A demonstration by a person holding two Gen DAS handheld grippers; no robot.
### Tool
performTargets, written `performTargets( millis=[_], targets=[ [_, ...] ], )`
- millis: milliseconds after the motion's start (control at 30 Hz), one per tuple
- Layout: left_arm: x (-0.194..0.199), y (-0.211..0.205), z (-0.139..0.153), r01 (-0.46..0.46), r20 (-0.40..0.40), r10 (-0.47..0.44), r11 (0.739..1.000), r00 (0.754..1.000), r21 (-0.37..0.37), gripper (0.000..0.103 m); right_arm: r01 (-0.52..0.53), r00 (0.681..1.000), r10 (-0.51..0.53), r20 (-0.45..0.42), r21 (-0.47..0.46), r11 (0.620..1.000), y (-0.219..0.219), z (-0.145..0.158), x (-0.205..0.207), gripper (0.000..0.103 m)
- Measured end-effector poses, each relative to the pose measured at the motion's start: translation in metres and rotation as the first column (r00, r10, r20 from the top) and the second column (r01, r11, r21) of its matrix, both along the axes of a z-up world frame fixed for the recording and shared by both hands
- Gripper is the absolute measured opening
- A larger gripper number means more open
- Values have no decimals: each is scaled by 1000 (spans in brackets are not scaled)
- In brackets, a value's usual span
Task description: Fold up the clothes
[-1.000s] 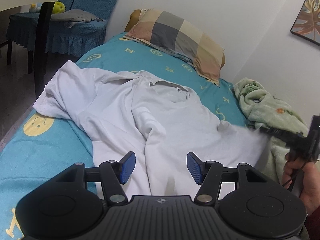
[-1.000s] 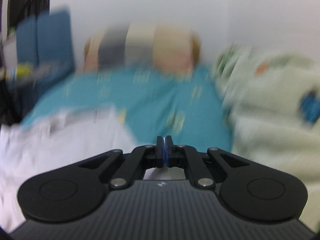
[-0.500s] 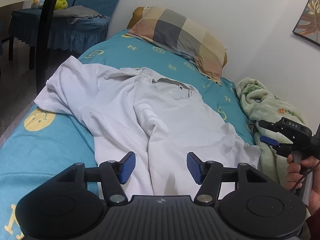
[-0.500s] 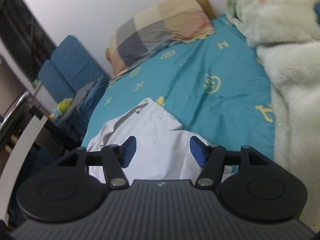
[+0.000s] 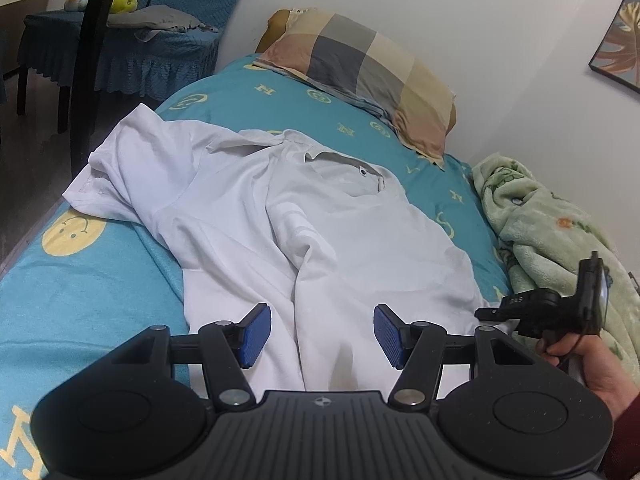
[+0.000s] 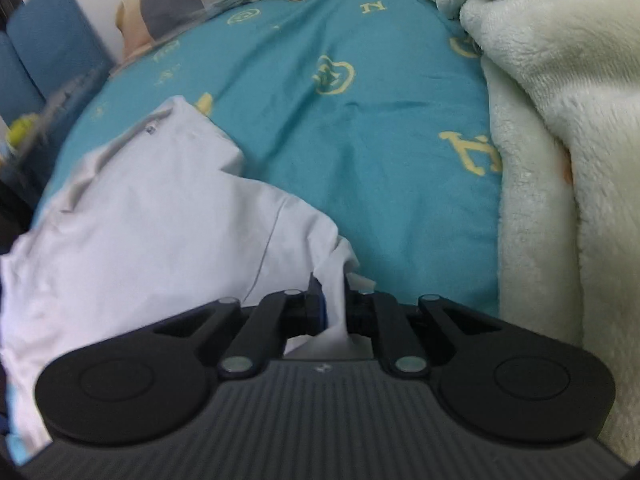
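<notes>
right sleeve pinched, left tool free

i have the shirt (image 5: 320, 240) spread face up along the middle of the bed (image 5: 80, 300), collar toward the pillow (image 5: 372, 80) end, one sleeve bunched at the bed's left edge. my right gripper (image 6: 334, 300) is clamped narrow on the other sleeve's cloth, near the blanket (image 6: 560, 120) along the right edge. my left gripper (image 5: 320, 336) stands wide and holds nothing, over the hem at the near edge.

judgement: the step in hand is a sleeve fold.
- carry the pinched sleeve across the chest, low and level, so it lands flat.
- if the body starts to drag, pin it with the left tool.
- keep clear of the blanket pile.

count: shirt, one; pillow, one; blanket, one; grippers, two.
</notes>
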State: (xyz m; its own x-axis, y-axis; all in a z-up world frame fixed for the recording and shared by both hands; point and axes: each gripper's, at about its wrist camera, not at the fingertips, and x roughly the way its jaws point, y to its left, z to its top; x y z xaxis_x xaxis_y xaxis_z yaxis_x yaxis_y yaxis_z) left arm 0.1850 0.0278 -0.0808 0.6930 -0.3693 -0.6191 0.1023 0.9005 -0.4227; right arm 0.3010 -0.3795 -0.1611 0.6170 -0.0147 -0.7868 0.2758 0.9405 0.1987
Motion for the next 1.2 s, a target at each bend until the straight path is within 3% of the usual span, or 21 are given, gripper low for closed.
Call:
performTargets(
  millis=[133,233,333,400,533,633,767,833,867,900,1000,1100,1200],
  targets=[
    [-2,1,4,4,18,-3,1000,1000,-11,59,6,986,24,163,-182,983,9,53,11,6],
    [-3,1,8,7,33,-6,1000,999,-22,59,52,971,38,238,-359,932,16,82,22,6],
    [-3,1,11,13,44,-12,1000,999,-26,59,90,972,24,233,-467,880,13,79,43,6],
    [-3,1,11,15,48,-14,1000,999,-20,60,84,985,1,174,-479,874,5,56,61,6],
    [7,5,1,-7,2,7,1000,1000,22,60,59,998,-46,41,-412,909,-16,-8,81,6],
    [16,11,-8,-21,-43,22,1000,999,17,60,84,996,-75,43,-314,946,-24,-31,78,8],
    [24,14,-15,-23,-81,26,999,996,46,60,121,990,-104,94,-199,973,-26,-13,59,14],
    [23,13,-13,-12,-79,17,998,997,57,60,130,986,-114,123,-135,982,-26,0,46,36],
    [21,12,-10,-9,-74,14,998,997,60,60,127,983,-112,143,-98,987,-23,9,36,56],
    [19,12,-8,-8,-68,12,998,998,63,60,122,981,-110,159,-68,990,-22,17,25,66],
    [12,11,0,-6,-51,10,998,999,70,60,84,980,-81,180,-11,996,-12,40,-16,68],
    [4,13,9,-15,-34,17,998,999,68,60,-44,992,43,123,-2,999,28,45,-55,68],
    [-5,16,20,-21,-15,22,998,1000,67,60,-179,982,179,57,10,984,72,49,-95,68]
  ],
)
